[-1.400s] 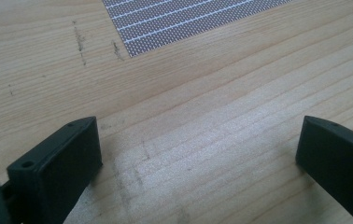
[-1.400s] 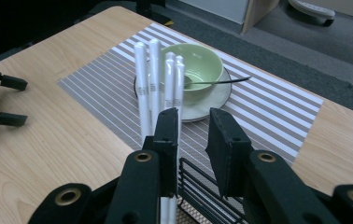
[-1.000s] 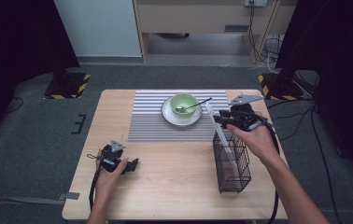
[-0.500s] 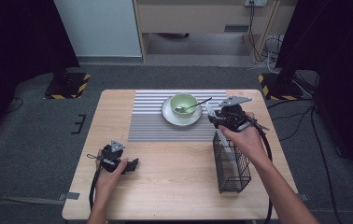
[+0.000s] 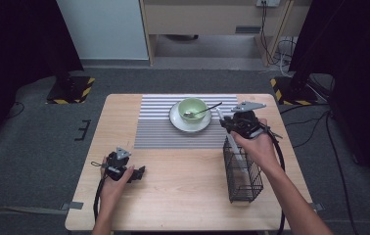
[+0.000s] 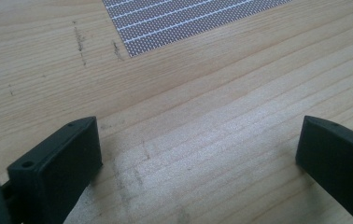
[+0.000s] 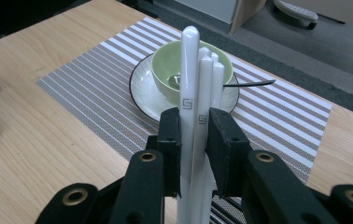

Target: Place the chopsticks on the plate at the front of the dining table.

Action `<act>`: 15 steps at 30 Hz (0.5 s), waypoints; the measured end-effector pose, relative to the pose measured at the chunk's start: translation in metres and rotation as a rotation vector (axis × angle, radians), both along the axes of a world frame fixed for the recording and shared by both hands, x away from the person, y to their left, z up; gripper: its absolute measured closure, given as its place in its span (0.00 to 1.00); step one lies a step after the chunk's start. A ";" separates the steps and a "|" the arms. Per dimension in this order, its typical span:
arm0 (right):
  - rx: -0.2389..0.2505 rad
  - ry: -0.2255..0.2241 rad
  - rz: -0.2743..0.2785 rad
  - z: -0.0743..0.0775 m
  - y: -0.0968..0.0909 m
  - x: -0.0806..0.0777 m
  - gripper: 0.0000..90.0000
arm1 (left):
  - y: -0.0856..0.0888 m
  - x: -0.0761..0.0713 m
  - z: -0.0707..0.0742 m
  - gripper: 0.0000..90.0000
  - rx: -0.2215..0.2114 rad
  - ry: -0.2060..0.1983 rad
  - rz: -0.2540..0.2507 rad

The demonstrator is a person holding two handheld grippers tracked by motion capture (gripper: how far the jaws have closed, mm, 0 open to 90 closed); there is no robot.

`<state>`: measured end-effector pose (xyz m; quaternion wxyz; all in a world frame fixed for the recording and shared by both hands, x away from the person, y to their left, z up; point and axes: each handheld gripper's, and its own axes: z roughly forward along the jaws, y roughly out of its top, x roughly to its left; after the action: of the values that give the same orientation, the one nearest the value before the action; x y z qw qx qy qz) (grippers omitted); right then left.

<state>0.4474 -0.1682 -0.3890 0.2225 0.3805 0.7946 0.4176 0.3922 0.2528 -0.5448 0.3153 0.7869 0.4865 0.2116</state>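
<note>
Looking down from the high view, the right gripper (image 5: 228, 123) holds white chopsticks (image 5: 233, 146) standing in the wire basket (image 5: 244, 176); lift straight up so the tips clear the rim. In the left gripper view, wide jaws rest empty over the table (image 6: 188, 126). In the right gripper view, jaws have just closed on the chopsticks (image 7: 198, 88); keep the pinch firm, since several sticks sit bunched before the green bowl (image 7: 165, 70).
</note>
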 end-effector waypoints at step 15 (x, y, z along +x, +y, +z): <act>0.065 0.021 0.042 0.003 -0.006 0.003 0.93 | 0.000 0.000 0.000 0.00 0.000 0.000 0.000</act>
<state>0.4499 -0.1744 -0.3859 0.1926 0.3750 0.7908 0.4438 0.3922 0.2528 -0.5448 0.3153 0.7868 0.4866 0.2116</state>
